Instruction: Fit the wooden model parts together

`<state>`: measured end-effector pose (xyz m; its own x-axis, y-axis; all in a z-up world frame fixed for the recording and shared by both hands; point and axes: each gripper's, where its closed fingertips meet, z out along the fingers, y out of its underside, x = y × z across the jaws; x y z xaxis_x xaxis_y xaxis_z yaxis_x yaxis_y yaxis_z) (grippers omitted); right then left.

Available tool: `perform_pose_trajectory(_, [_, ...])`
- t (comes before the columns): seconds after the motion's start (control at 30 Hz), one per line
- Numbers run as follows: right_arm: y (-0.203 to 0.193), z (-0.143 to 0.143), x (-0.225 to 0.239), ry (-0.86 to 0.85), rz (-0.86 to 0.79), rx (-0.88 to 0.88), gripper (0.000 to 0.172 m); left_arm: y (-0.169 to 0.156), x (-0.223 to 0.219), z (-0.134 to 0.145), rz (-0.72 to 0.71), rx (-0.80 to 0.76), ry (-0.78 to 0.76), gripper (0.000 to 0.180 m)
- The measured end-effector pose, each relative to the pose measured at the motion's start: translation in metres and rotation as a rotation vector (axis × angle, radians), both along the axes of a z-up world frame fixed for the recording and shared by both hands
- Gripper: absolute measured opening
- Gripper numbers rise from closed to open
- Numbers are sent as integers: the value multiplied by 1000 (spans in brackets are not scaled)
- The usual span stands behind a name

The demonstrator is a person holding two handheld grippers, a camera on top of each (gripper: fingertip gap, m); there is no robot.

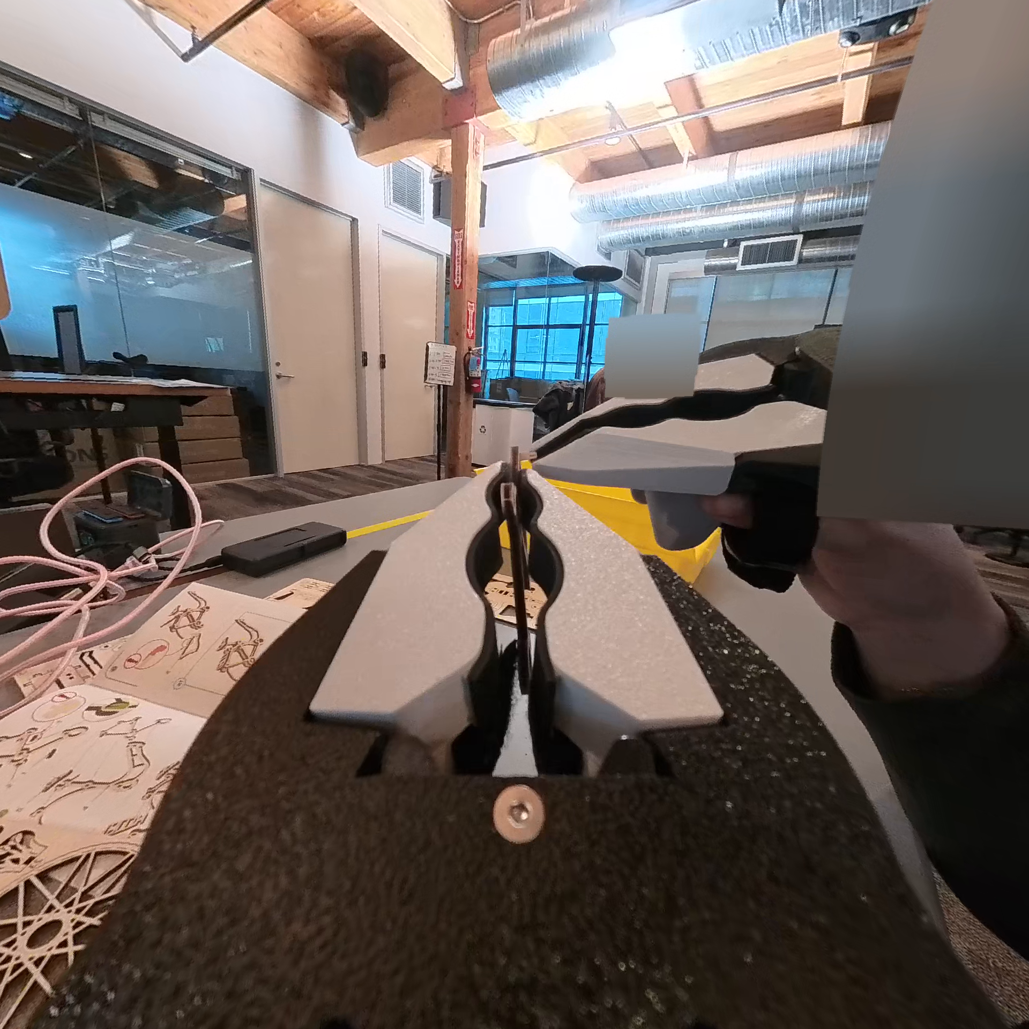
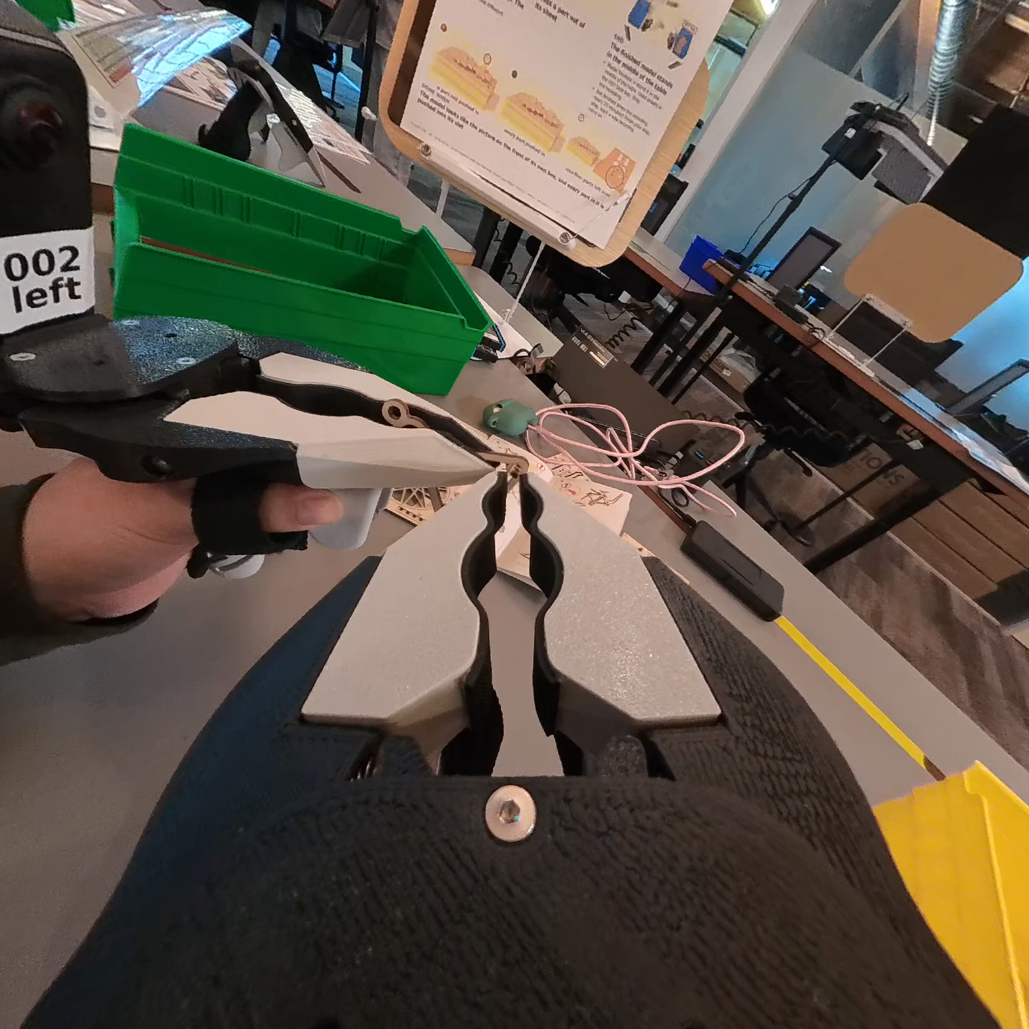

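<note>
Above the grey surface (image 2: 167, 696), my left tool (image 1: 515, 473) is clamped on a thin flat wooden part (image 1: 520, 562), which stands on edge between its fingers and pokes out just past the tips. In the right wrist view the same part shows as a pale link with a ring at one end (image 2: 398, 413) and its other end sticking out at the tool tips. My right tool (image 2: 511, 480) comes in crosswise, nearly closed, and its tips pinch a very small wooden piece (image 2: 515, 469) right at that protruding end; the two touch, though I cannot tell whether they are seated together. Below, on the surface, lie the folded instruction sheets (image 1: 184, 629) and a laser-cut wooden sheet (image 1: 50, 913) with a spoked wheel pattern. Just beyond sit a black box (image 1: 284, 545) and a loose pink cable (image 1: 106, 534), which runs to a small teal case (image 2: 508, 416). Farther off are a yellow bin (image 1: 618, 506) and a green bin (image 2: 289, 289).
</note>
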<state>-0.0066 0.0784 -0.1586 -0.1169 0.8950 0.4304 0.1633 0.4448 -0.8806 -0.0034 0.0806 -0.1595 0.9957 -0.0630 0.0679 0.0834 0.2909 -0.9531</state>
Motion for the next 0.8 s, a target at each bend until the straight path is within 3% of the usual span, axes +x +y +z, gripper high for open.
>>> perform_pose_trajectory(0.8, [3,0,-2,14,-8,-26,2,1,-2,0,51,5,44,0])
